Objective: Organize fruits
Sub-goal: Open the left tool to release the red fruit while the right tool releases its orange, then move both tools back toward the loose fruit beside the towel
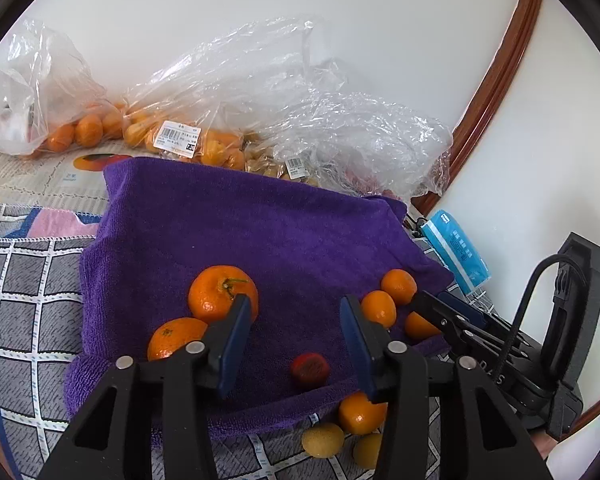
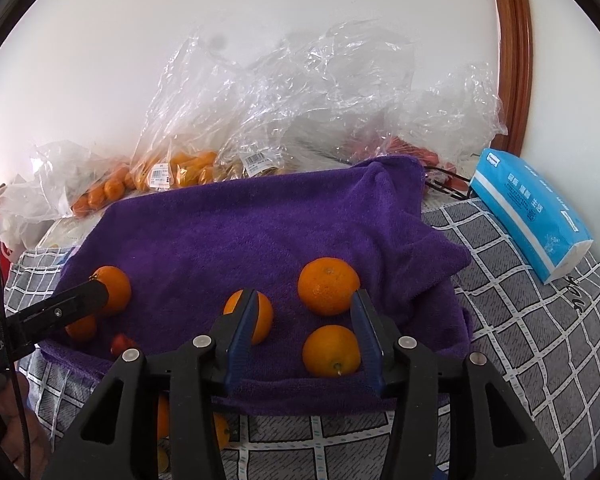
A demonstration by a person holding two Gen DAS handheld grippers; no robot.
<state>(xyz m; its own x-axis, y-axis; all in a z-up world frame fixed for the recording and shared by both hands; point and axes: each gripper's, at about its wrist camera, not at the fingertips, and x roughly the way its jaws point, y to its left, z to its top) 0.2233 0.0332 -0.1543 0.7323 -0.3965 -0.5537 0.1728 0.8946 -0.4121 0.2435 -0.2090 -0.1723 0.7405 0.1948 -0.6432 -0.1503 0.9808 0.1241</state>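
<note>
Both tongs are held low over a purple towel (image 1: 260,232), angled downward toward it.

Left tongs (image 1: 296,344): jaws are seen parted, nothing pressed between the pads. A small red fruit (image 1: 310,369) lies on the towel in the gap between the fingers, not touched. Nearer than the tips, off the towel's front edge, an orange (image 1: 358,414) and two yellow fruits (image 1: 323,439) rest on the checked cloth (image 1: 24,280). Just left of the left finger, two oranges are found side by side: one (image 1: 172,338) partly behind the finger, a larger stemmed one (image 1: 220,294) beyond it.

Right tongs (image 2: 304,334): jaws are likewise parted and empty. An orange (image 2: 331,351) sits between the fingers, close to the right pad; whether they touch cannot be told. Another orange (image 2: 260,316) is partly hidden behind the left finger, and a third (image 2: 329,286) lies just past the tips.

Right of the right tongs, a blue tissue pack (image 2: 532,228) lies on the checked cloth. Farthest off, against the wall, clear plastic bags (image 1: 220,120) holding more oranges are noted.
</note>
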